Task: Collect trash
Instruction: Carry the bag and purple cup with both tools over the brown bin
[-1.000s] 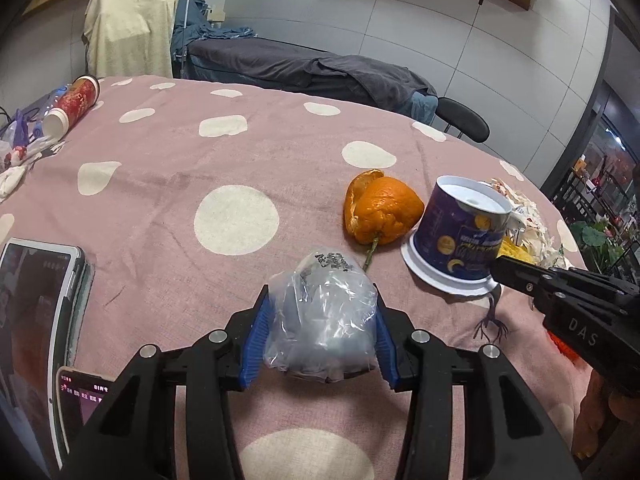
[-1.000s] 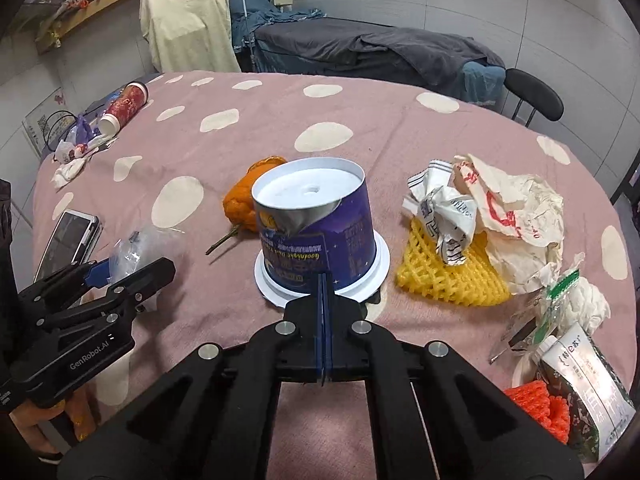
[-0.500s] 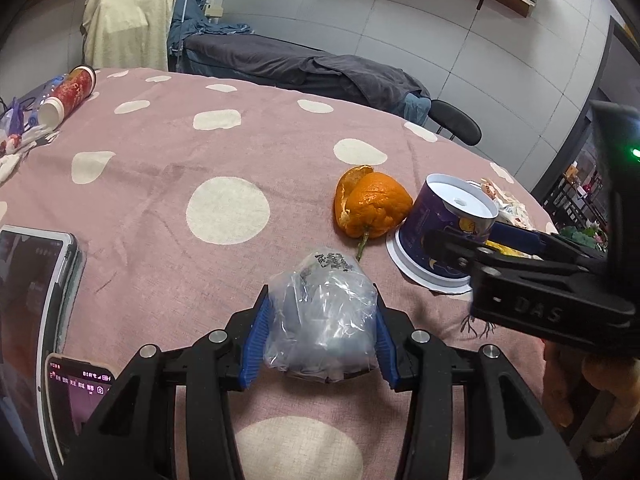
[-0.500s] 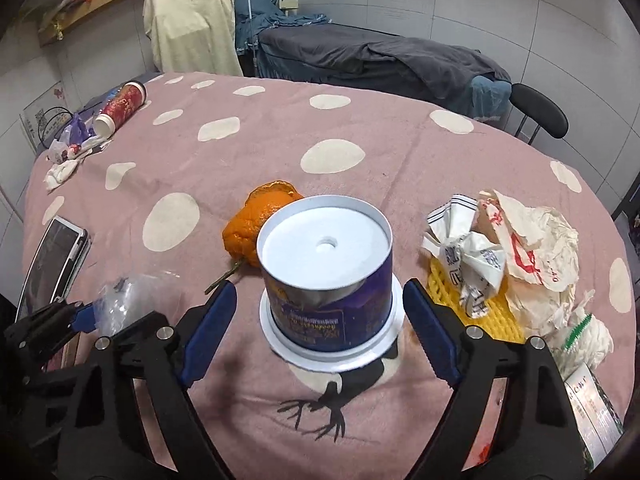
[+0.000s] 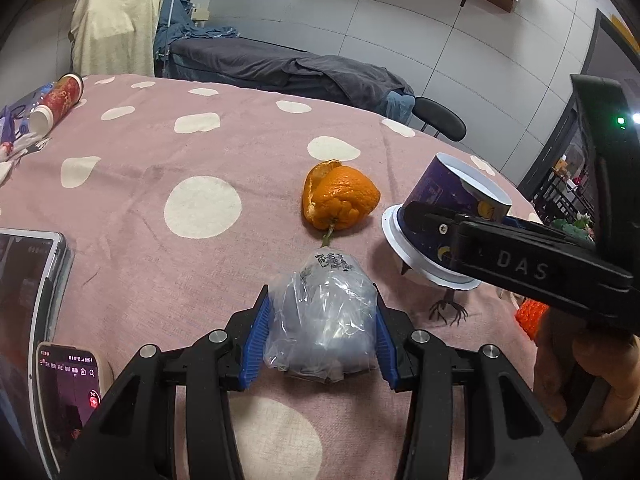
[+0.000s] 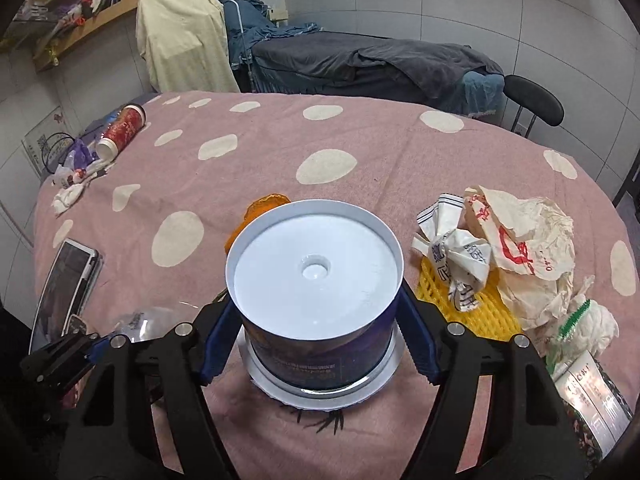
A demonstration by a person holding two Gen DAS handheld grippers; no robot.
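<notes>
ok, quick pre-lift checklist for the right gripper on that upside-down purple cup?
1. Right gripper straddles the upside-down purple paper cup: ok.
2. Jaws closing; blue pads firmly pressed on the cup wall: cannot tell.
3. Cup upright on its white lid: not ok, tilted in the left wrist view.
4. Left gripper shut on the crumpled clear plastic bag: ok.
5. Orange peel outside the jaws: ok.
6. Yellow foam net apart from the right finger: ok.
</notes>
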